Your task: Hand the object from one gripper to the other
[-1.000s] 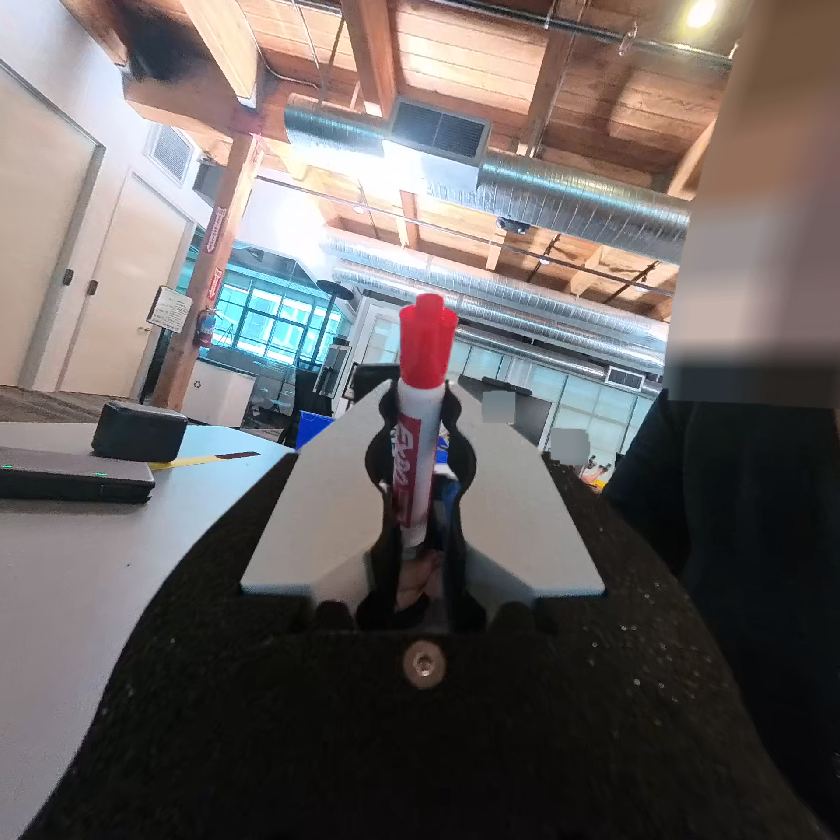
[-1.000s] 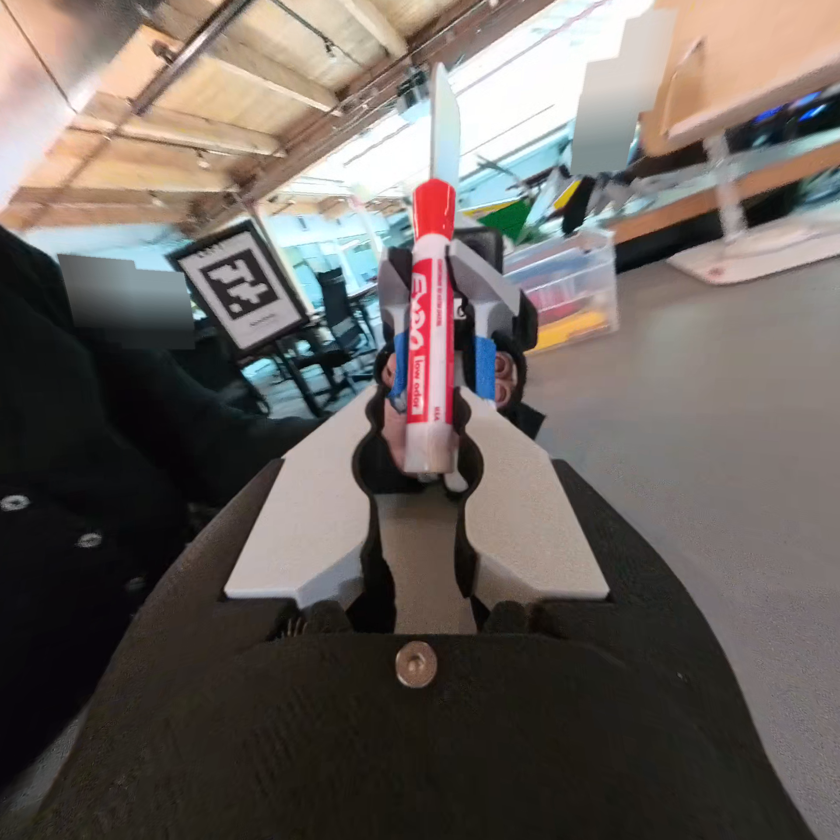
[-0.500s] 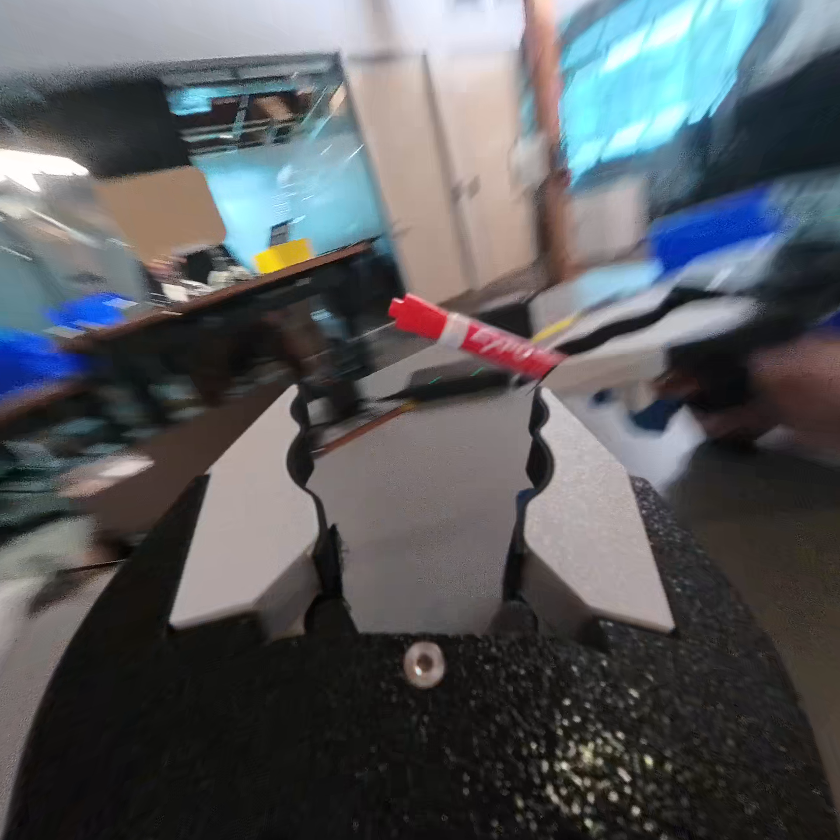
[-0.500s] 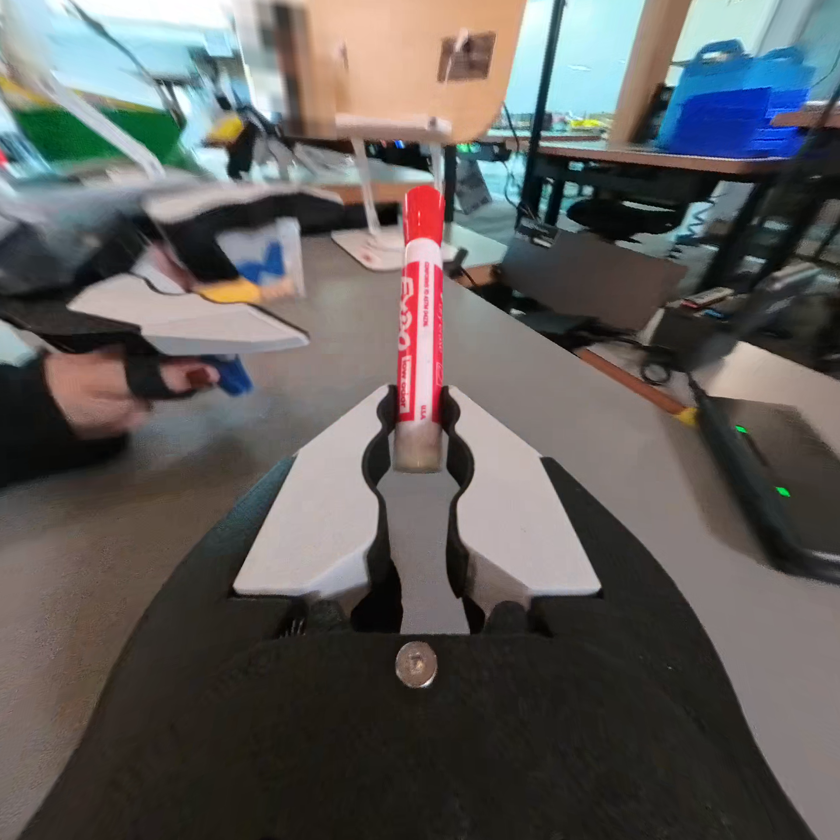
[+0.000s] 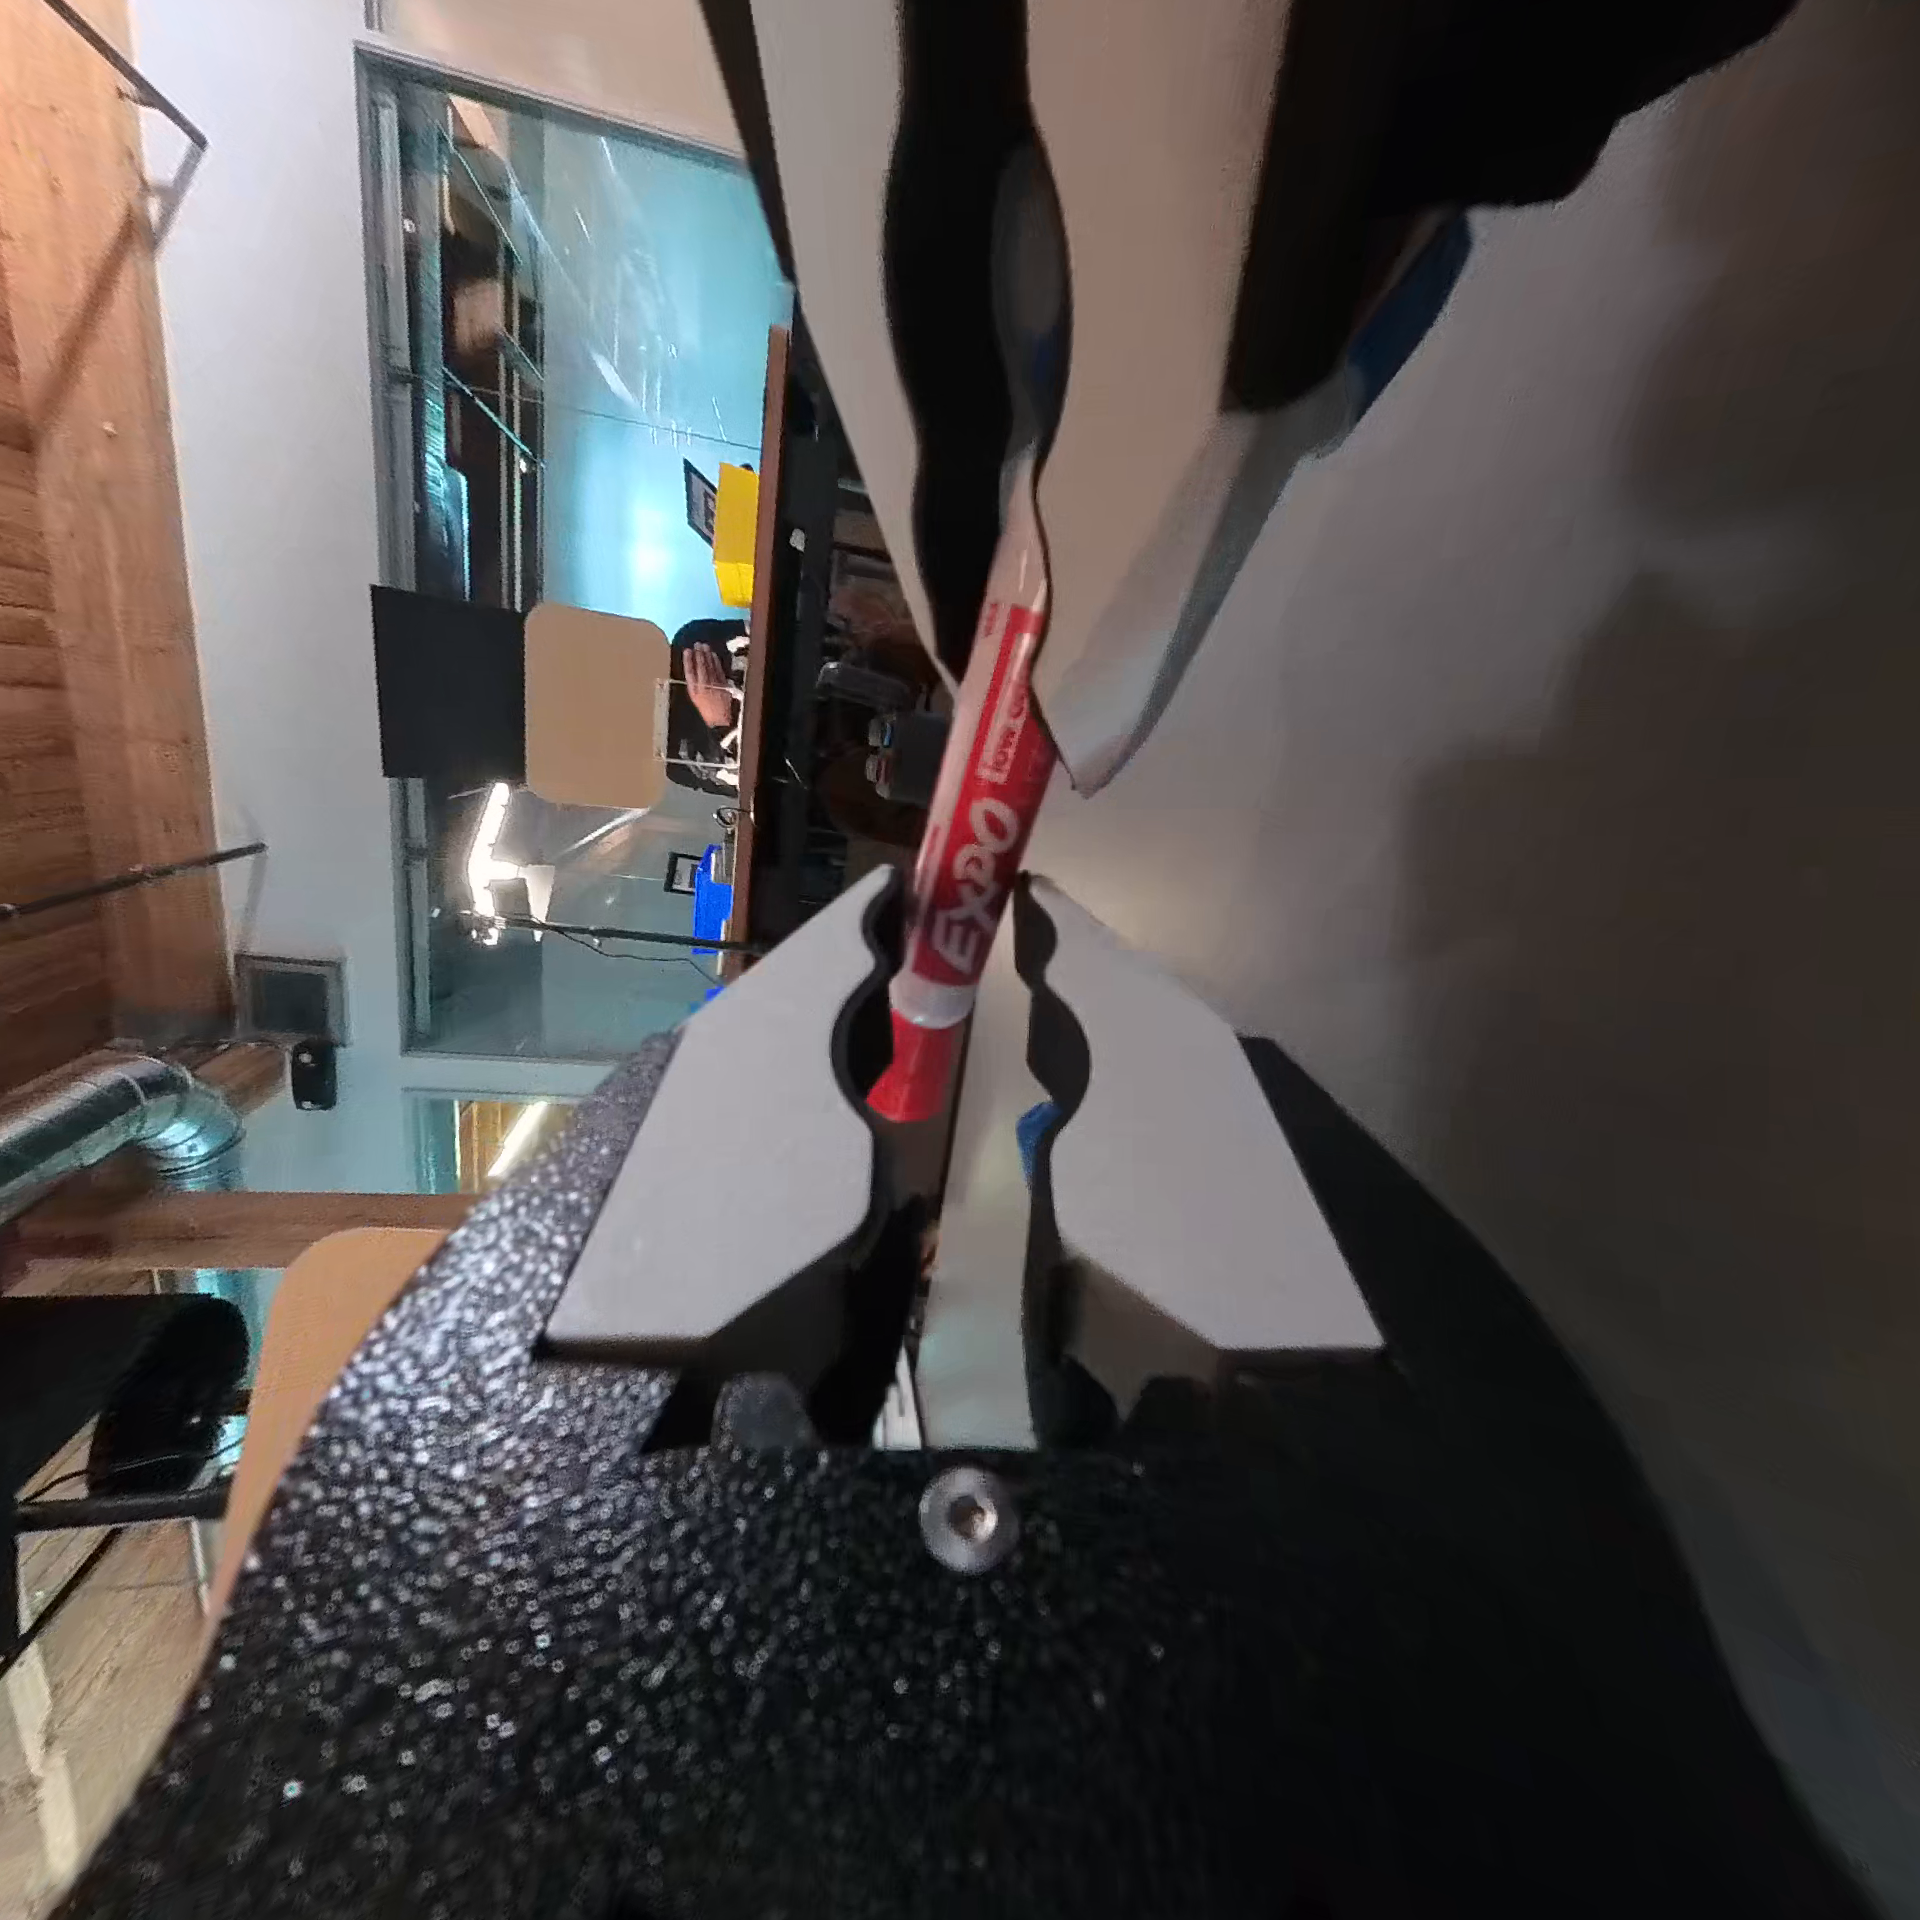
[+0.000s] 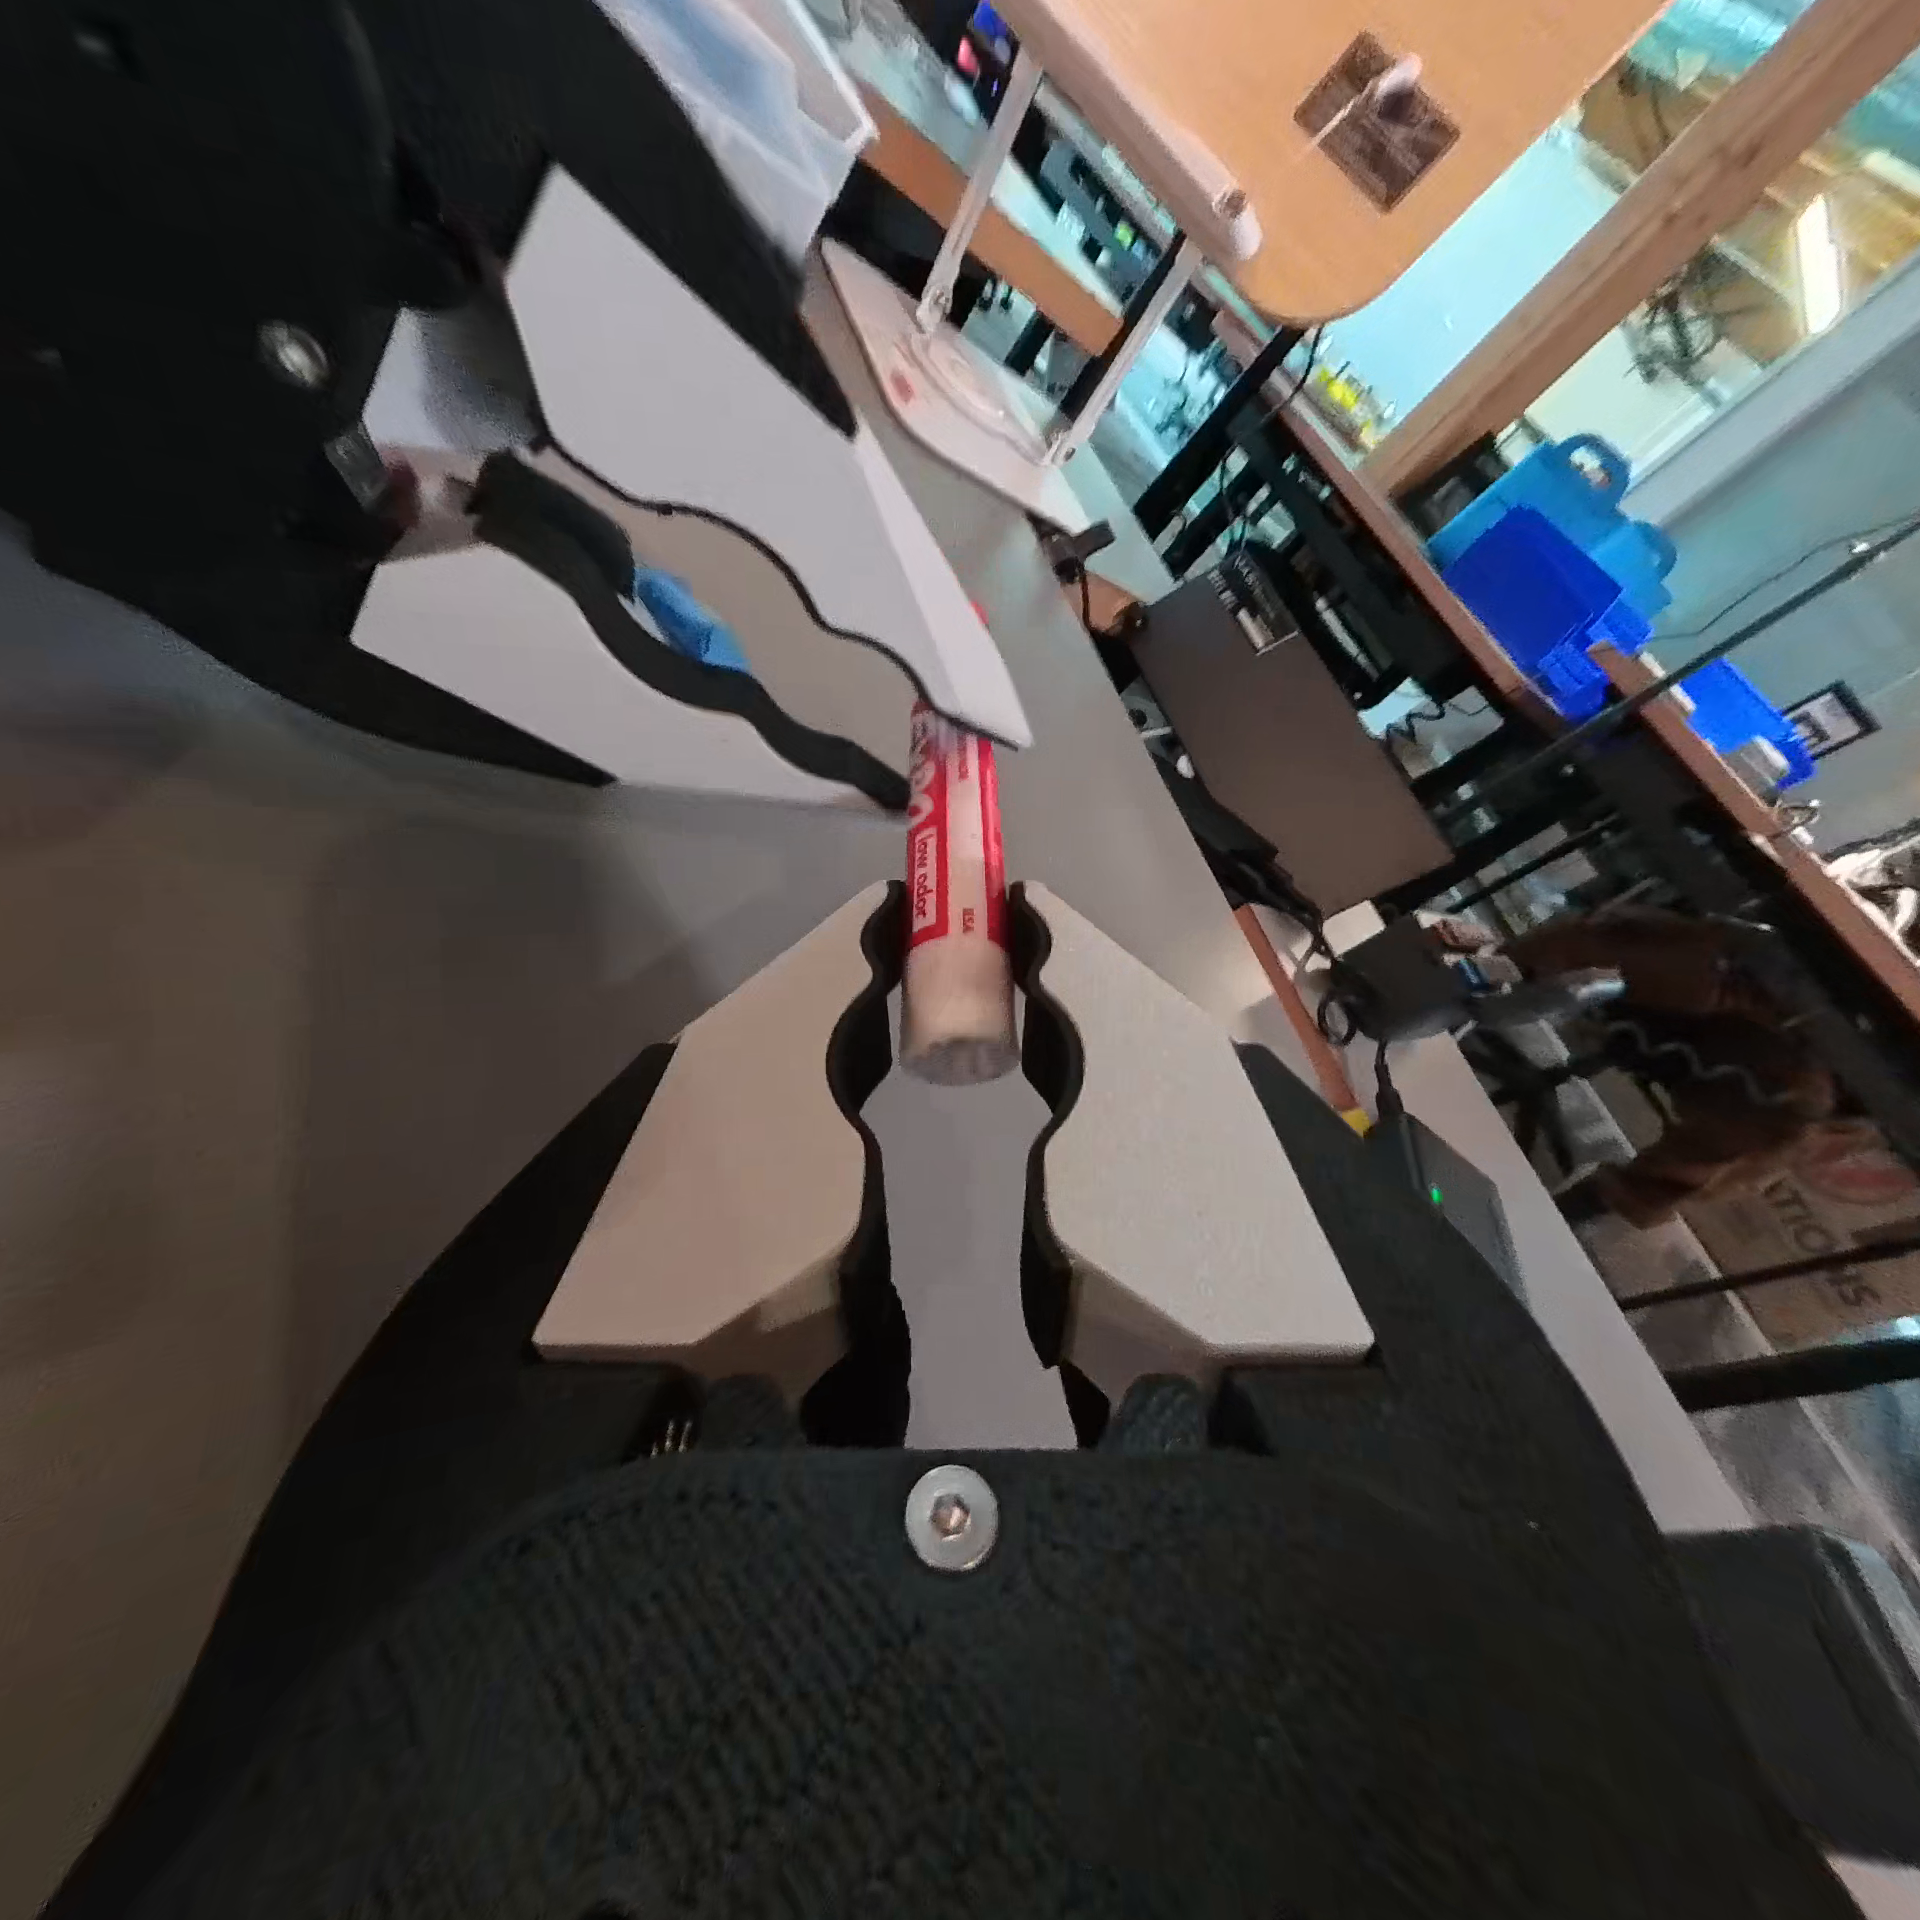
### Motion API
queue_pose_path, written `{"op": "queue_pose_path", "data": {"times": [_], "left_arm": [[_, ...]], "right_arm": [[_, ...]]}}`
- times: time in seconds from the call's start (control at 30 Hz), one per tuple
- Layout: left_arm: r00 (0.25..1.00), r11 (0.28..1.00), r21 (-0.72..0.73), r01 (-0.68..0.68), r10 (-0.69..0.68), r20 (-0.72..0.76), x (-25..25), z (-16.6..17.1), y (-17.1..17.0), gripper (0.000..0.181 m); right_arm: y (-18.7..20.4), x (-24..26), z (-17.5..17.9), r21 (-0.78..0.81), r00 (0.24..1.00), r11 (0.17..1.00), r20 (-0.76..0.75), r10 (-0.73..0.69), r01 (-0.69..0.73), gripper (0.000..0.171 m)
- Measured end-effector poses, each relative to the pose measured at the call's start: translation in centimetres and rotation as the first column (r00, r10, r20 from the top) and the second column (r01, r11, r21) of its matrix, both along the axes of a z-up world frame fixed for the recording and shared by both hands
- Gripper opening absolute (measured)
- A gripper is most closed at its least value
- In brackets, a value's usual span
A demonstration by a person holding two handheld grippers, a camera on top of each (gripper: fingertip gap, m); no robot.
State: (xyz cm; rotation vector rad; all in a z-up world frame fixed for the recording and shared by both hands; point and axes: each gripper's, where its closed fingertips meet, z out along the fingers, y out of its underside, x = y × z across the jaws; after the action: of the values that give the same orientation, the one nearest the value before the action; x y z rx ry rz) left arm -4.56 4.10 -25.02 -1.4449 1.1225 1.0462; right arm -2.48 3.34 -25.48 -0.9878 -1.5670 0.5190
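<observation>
A red-and-white marker [image 6: 951, 935] is clamped by its white end in my right gripper [image 6: 951, 888], which is shut on it. In the left wrist view the marker [image 5: 977, 831] points toward the camera with its red cap between the fingers of my left gripper [image 5: 956, 883]. The cap rests against the left finger [image 5: 769, 1122], with a slit of daylight on the other side, so the jaws are narrowly open around it. The right gripper [image 5: 1013, 717] comes in from the top of that view. The left gripper [image 6: 956, 769] comes in from the upper left of the right wrist view.
Both grippers are above a grey table [image 6: 312, 1039]. A flat dark device with a green light [image 6: 1455, 1195] lies at its right edge. A wooden board on a clear stand [image 6: 1247, 156] is behind. Desks with blue bins [image 6: 1538, 571] are farther back. Only a small space, under 4 cm, lies between the two pairs of fingers.
A second ago both grippers held the marker. The left one let go, opened wide and swung away. It has now come back, rolled sideways and narrowed around the cap end. The right one kept its hold throughout.
</observation>
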Motion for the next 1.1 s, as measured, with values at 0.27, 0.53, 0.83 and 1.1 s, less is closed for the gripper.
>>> {"op": "queue_pose_path", "data": {"times": [0.27, 0.53, 0.83, 1.1], "left_arm": [[0.929, 0.999, 0.021, -0.048, 0.037, 0.368, -1.6, 1.6, 0.0, 0.017], [0.079, 0.918, 0.237, 0.318, -0.274, 0.958, -0.1, 6.2, -1.9, 0.016], [-0.276, 0.728, 0.433, 0.532, -0.334, 0.901, 2.9, 8.5, -4.2, 0.016], [-0.227, 0.721, 0.383, 0.577, -0.309, 0.923, 4.2, 7.4, -3.9, 0.016]], "right_arm": [[1.0, 1.9, 5.6, 0.057, 0.940, 0.997, -0.339, -0.035, 0.058, 0.058], [-1.0, 1.1, 4.8, -0.069, 0.944, 0.990, -0.316, 0.095, -0.123, 0.059], [-3.3, 0.3, 4.5, -0.354, 0.917, 0.877, -0.342, 0.203, -0.326, 0.037], [-3.6, 0.6, 4.8, -0.369, 0.899, 0.851, -0.367, 0.236, -0.374, 0.016]]}}
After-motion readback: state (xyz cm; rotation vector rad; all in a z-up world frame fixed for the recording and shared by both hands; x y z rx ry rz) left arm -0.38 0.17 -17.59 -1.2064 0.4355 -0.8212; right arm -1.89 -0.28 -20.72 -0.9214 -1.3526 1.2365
